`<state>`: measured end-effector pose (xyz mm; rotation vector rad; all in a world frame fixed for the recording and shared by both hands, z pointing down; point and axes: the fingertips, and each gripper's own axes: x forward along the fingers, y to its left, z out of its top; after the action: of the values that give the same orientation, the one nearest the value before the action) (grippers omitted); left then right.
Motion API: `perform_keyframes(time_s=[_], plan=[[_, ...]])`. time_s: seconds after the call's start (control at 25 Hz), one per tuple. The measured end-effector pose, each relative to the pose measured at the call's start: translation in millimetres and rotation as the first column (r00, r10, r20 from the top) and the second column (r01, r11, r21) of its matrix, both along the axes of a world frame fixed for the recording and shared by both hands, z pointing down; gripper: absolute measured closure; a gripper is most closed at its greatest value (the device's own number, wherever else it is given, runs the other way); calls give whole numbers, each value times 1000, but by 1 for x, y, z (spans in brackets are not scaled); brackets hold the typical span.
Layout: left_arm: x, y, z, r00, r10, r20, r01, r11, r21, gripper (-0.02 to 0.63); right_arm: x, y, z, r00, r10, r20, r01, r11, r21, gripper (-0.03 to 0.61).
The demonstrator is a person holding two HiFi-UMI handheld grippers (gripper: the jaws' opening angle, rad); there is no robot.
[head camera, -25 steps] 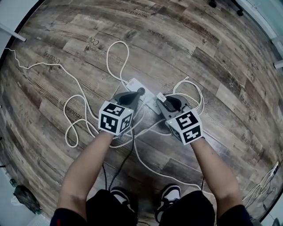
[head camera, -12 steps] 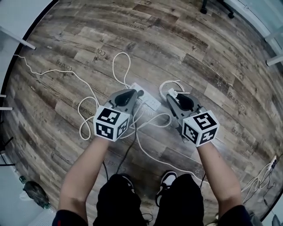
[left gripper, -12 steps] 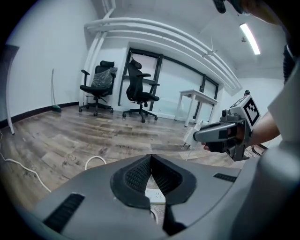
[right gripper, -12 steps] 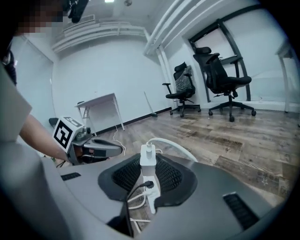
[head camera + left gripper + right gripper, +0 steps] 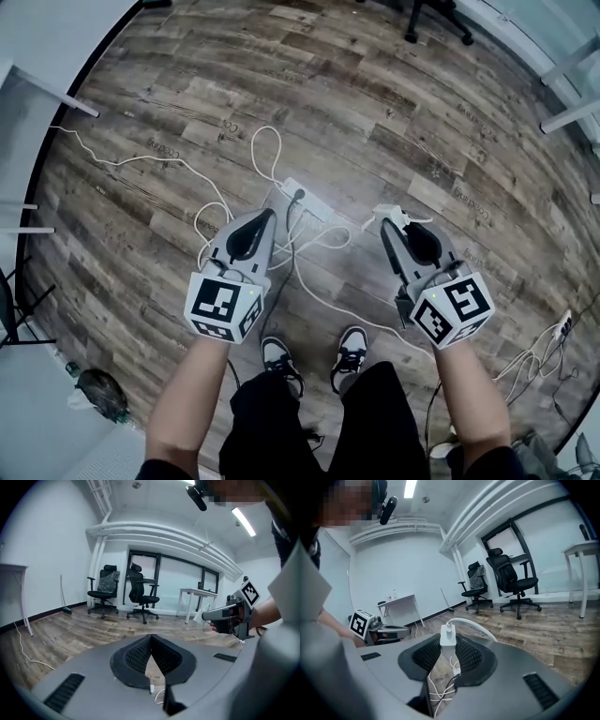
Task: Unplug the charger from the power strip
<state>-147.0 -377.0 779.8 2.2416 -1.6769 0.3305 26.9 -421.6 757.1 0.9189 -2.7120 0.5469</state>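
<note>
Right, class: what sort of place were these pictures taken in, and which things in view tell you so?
Most likely an office or workroom. Black swivel office chairs stand in front of a dark-framed glazed wall, a white desk stands beside them, and the floor is wood-look planking.

Floor: wood-grain planks, grey-brown, matt, with a weathered, rough-looking grain.

Power strip, just toward 12 o'clock of centre in the head view: white plastic, smooth.

Charger: white plastic, smooth, faint gloss. Its cable: smooth white sheath.

Left gripper and right gripper: grey matt plastic shells, smooth. Pads: black, finely ribbed, rubber-like.

Marker cube: matt black-and-white print.

Office chairs, 12 o'clock in the left gripper view: black, mesh or cloth, cannot tell which.

Trousers, 6 o'clock in the head view: black cloth.
</note>
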Motion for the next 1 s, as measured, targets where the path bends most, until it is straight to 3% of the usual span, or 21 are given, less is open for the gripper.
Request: perform_keyframes(time_s=[0.24, 0.48, 0.76, 0.88, 1.0], plan=[[-2, 36, -149, 999, -38, 13, 38, 998, 46, 591, 30, 61, -121, 999, 7, -45, -7, 1000, 12, 472], [-27, 70, -275, 995, -84, 54, 81, 994, 69, 591, 38, 92, -251, 1000, 31, 2, -31, 999, 33, 471], [-50, 121, -407, 988, -154, 22, 151, 985, 83, 591, 28, 90, -388, 995, 64, 72, -69, 995, 65, 472], [-56, 148, -463, 987, -149, 51, 143, 983, 112, 591, 11, 109, -438, 995, 45, 94, -53, 995, 87, 471], [-64, 178, -517, 989, -147, 25, 143, 982, 125, 591, -8, 136, -485, 994, 17, 111, -29, 994, 106, 471]])
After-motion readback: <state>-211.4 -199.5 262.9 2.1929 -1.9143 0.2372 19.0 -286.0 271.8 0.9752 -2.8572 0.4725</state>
